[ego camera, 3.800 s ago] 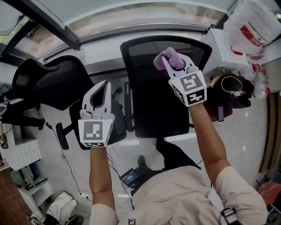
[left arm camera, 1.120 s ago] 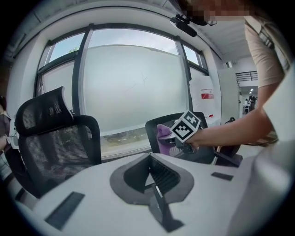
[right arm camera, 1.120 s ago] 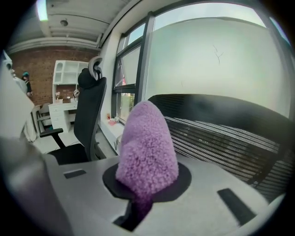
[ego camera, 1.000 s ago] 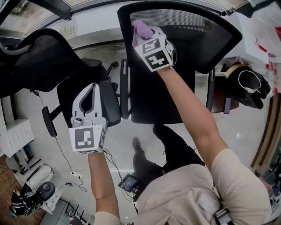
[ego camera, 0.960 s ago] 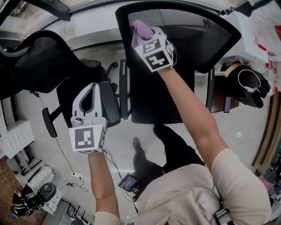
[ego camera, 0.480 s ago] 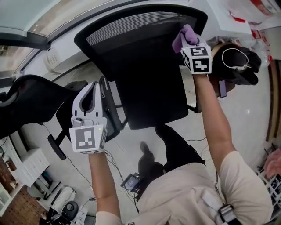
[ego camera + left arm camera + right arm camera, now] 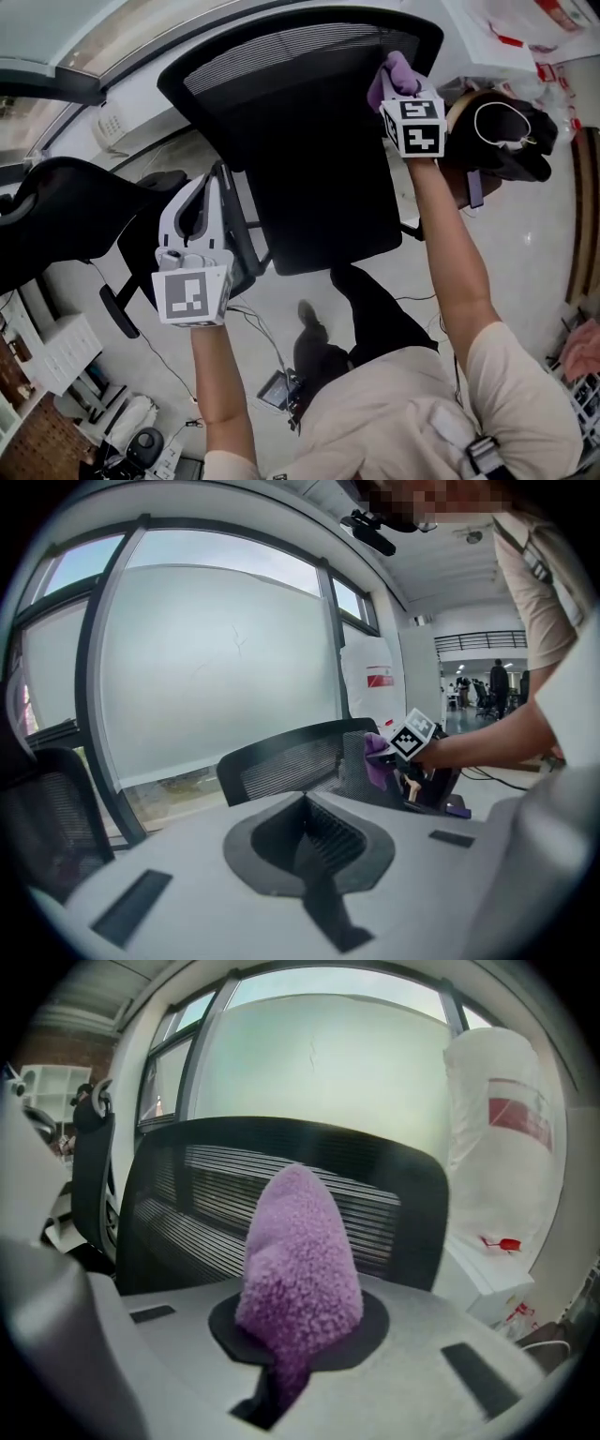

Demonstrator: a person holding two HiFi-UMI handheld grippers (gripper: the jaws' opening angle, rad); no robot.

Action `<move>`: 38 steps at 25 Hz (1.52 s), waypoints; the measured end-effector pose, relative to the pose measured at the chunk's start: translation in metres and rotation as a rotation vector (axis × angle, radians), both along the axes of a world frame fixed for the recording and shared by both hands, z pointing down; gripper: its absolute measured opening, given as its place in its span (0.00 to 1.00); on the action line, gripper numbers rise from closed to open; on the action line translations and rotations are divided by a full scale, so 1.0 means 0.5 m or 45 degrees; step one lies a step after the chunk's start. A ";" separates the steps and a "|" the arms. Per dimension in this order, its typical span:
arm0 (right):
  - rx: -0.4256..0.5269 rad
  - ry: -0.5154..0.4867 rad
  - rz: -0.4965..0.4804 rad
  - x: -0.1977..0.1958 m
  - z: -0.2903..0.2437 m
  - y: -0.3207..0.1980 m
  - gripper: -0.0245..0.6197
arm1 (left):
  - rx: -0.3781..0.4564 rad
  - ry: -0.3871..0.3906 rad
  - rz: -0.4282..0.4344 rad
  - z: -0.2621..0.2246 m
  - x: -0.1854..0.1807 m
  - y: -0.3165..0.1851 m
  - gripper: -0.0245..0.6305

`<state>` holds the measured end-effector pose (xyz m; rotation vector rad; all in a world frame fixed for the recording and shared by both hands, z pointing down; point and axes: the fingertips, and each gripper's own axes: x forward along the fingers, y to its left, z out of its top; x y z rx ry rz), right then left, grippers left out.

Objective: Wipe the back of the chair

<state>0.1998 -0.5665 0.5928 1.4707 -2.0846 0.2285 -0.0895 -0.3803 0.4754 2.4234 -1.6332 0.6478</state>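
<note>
The black mesh chair back (image 7: pixel 300 103) fills the upper middle of the head view, with its seat (image 7: pixel 328 216) below. My right gripper (image 7: pixel 398 86) is shut on a fluffy purple cloth (image 7: pixel 394 71) and presses it against the backrest's upper right edge. In the right gripper view the purple cloth (image 7: pixel 300 1251) sticks up from the right gripper (image 7: pixel 295 1335) in front of the mesh slats of the chair back (image 7: pixel 187 1213). My left gripper (image 7: pixel 210 187) hangs left of the seat, shut and holding nothing. In the left gripper view the chair back (image 7: pixel 281 761) and the cloth (image 7: pixel 377 752) show beyond the left gripper (image 7: pixel 314 841).
A second black chair (image 7: pixel 66 216) stands at the left. A dark bag with a white cord (image 7: pixel 502 131) lies right of the chair, a white plastic bag (image 7: pixel 506 28) behind it. Cables and a small device (image 7: pixel 277 389) lie on the floor. A frosted window (image 7: pixel 216 667) rises behind the chairs.
My right gripper has carried the cloth from the backrest's upper left across to its upper right edge. The left gripper has barely shifted.
</note>
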 end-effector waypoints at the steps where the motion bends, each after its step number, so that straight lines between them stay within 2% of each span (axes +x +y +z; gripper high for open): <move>1: -0.005 0.001 -0.031 -0.034 0.004 0.000 0.07 | -0.005 0.001 -0.021 0.002 -0.022 0.012 0.05; 5: -0.021 -0.034 -0.203 -0.229 0.023 0.011 0.07 | 0.048 0.009 -0.138 0.005 -0.113 0.054 0.05; 11: -0.054 -0.096 -0.602 -0.631 0.030 0.092 0.07 | 0.052 0.021 -0.308 0.010 -0.225 0.119 0.05; 12: -0.052 -0.083 -0.622 -0.666 0.031 0.102 0.07 | 0.056 0.022 -0.320 0.012 -0.237 0.130 0.05; 14: -0.047 -0.081 -0.602 -0.684 0.029 0.110 0.07 | 0.055 0.022 -0.343 0.012 -0.256 0.149 0.05; 16: -0.058 -0.118 -0.582 -0.676 0.030 0.114 0.07 | 0.046 0.023 -0.360 0.009 -0.268 0.157 0.05; 20: -0.085 -0.103 -0.598 -0.656 0.045 0.118 0.07 | 0.043 0.018 -0.341 0.004 -0.261 0.144 0.05; 23: -0.099 -0.098 -0.536 -0.586 0.063 0.096 0.07 | 0.046 0.012 -0.281 0.007 -0.226 0.115 0.05; 26: -0.127 -0.082 -0.436 -0.449 0.093 0.064 0.07 | 0.043 0.009 -0.206 0.007 -0.172 0.076 0.05; 29: -0.153 -0.035 -0.329 -0.272 0.120 0.037 0.07 | 0.038 0.002 -0.134 -0.002 -0.109 0.031 0.05; 32: -0.151 -0.003 -0.146 -0.077 0.123 0.025 0.07 | 0.025 0.003 -0.076 -0.010 -0.049 -0.009 0.05; 34: -0.129 -0.010 -0.023 0.024 0.113 0.028 0.07 | 0.063 0.028 -0.007 -0.015 -0.008 -0.028 0.05; 36: -0.105 -0.020 0.034 0.071 0.103 0.038 0.07 | 0.089 0.047 0.031 -0.020 0.025 -0.042 0.05; 38: -0.092 -0.020 0.053 0.081 0.101 0.045 0.07 | 0.043 0.024 0.056 -0.003 0.042 -0.039 0.05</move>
